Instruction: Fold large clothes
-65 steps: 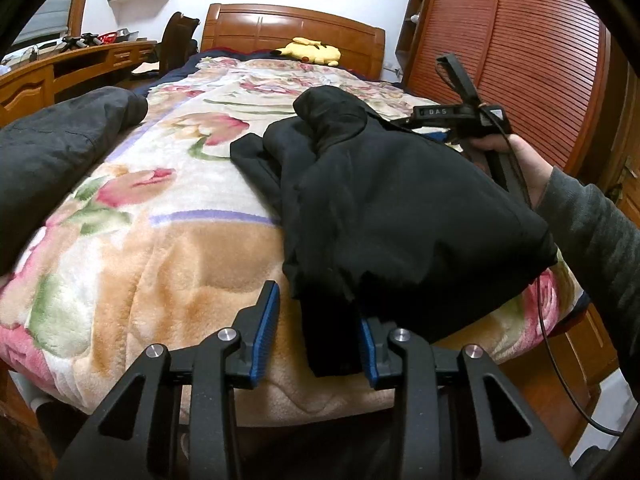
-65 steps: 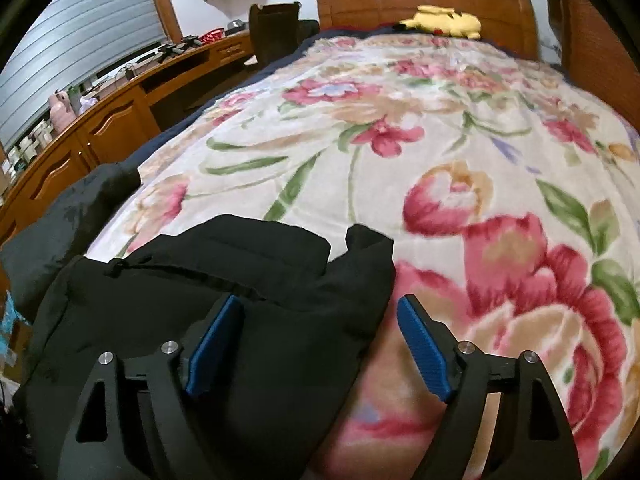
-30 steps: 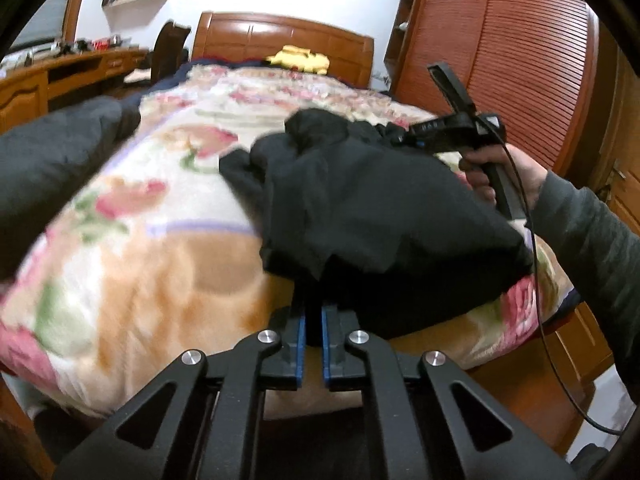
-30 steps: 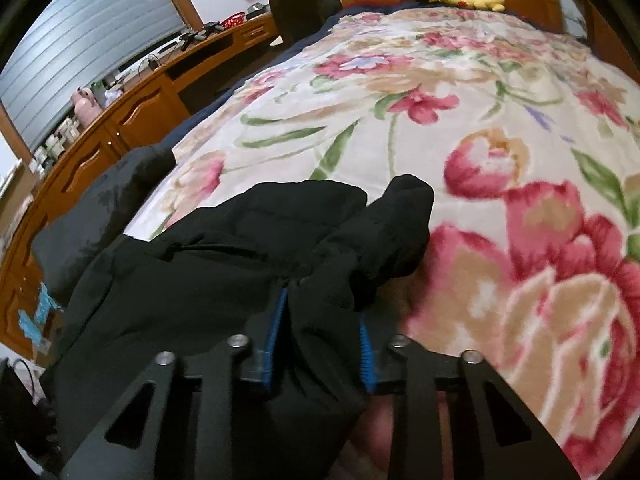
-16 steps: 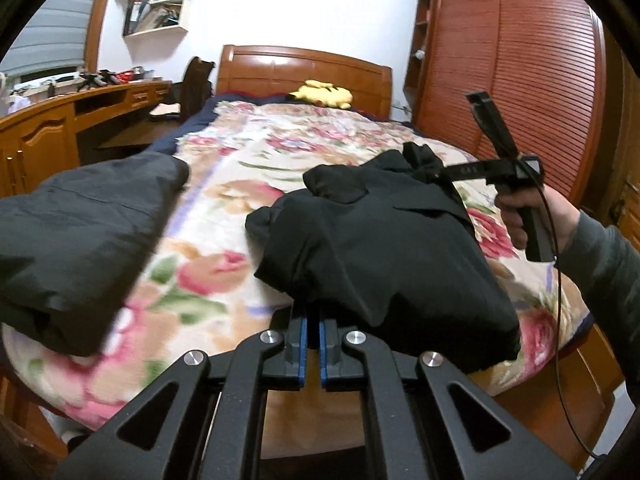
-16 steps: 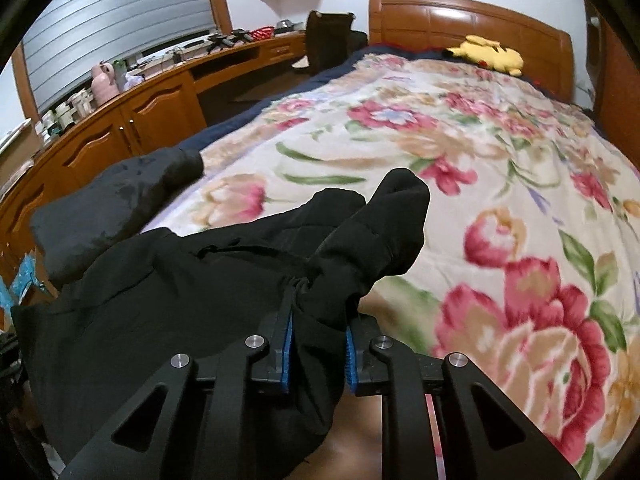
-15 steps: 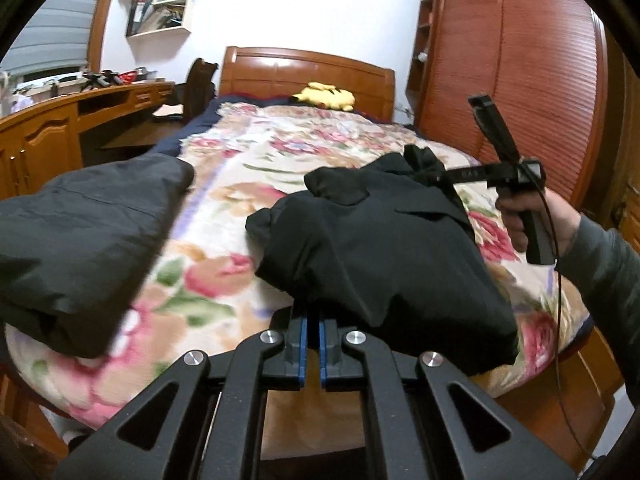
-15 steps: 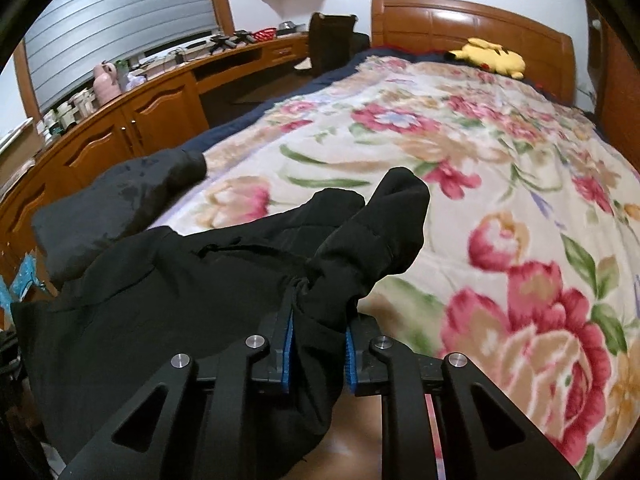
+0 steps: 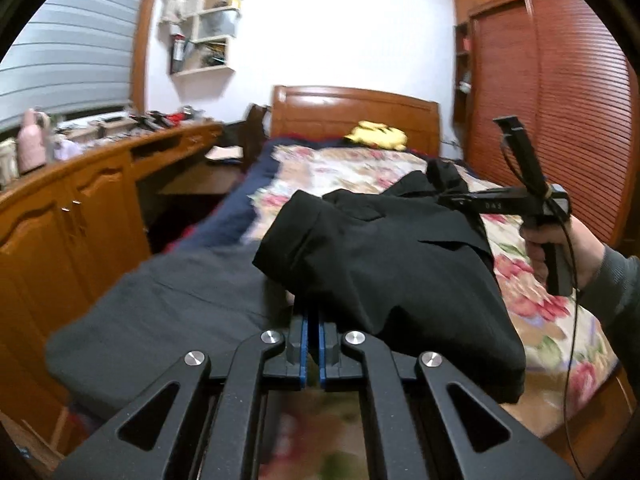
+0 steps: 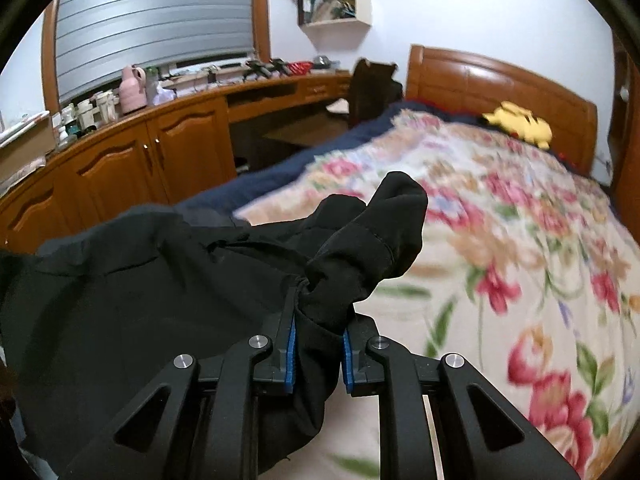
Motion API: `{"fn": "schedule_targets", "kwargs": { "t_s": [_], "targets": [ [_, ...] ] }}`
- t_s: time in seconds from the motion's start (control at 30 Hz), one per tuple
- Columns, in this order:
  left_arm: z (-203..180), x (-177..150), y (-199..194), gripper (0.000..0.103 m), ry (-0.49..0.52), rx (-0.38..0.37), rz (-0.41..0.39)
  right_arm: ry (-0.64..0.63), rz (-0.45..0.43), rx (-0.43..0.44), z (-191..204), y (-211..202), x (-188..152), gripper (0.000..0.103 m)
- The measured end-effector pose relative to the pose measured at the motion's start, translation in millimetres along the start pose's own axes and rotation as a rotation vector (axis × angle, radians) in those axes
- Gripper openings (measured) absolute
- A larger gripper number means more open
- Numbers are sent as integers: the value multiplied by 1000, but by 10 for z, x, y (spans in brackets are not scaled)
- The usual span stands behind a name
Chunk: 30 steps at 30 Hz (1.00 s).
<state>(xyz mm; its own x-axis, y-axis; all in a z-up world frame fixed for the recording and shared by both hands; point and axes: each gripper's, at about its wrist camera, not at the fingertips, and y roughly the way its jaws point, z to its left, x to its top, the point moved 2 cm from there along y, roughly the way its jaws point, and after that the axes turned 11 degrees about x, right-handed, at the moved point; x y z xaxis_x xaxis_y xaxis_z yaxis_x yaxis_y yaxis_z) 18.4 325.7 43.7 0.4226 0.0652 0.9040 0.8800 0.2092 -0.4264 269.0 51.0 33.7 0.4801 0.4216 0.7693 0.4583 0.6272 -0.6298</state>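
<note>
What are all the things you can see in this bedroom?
black garment: one, black, lifted above the bed, held at two ends.
dark grey garment: one, dark grey, at the bed's near left corner.
floral blanket: one, cream with pink flowers, covering the bed.
yellow plush toy: one, yellow, by the headboard.
headboard: one, brown wood, far end of the bed.
wooden cabinets: a long run, brown, along the left wall, cluttered on top.
pink bottle: one, pink, on the cabinets.
wall shelf: one, white, high on the wall.
wardrobe doors: slatted, red-brown, on the right.
left tongs: black with blue pads, shut on the black garment.
right tongs: same, shut on the black garment.
right hand: one, grey sleeve, gripping the handle.
</note>
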Motion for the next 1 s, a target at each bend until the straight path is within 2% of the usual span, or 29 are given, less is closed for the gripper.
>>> {"fn": "schedule_targets", "kwargs": {
  "t_s": [0.17,0.37,0.43,0.53,0.67,0.73,0.77,0.9,1.0],
  "targets": [
    [587,85,86,4,-26,112,-8,-62,-25,32,442,390,434,17],
    [1263,-11,126,4,-89,238,-7,-121,-24,82,903,1129,731,17],
    [1448,-120,166,4,-97,286,6,-135,-22,106,1027,1387,754,17],
    [1622,-394,318,4,-127,306,67,-146,-8,125,1103,1706,708,17],
    [1656,-649,408,4,-139,331,107,-128,72,88,1042,2108,489,18],
    [1657,-692,381,4,-161,325,109,-128,72,63,989,2157,467,20],
    [1651,-701,374,4,-173,319,115,-122,68,64,967,2166,454,21],
    [1610,-612,318,7,-181,336,120,-110,68,48,948,2148,441,37],
    [1613,-536,218,24,-155,362,91,-118,48,54,1034,2121,497,51]
  ]
}}
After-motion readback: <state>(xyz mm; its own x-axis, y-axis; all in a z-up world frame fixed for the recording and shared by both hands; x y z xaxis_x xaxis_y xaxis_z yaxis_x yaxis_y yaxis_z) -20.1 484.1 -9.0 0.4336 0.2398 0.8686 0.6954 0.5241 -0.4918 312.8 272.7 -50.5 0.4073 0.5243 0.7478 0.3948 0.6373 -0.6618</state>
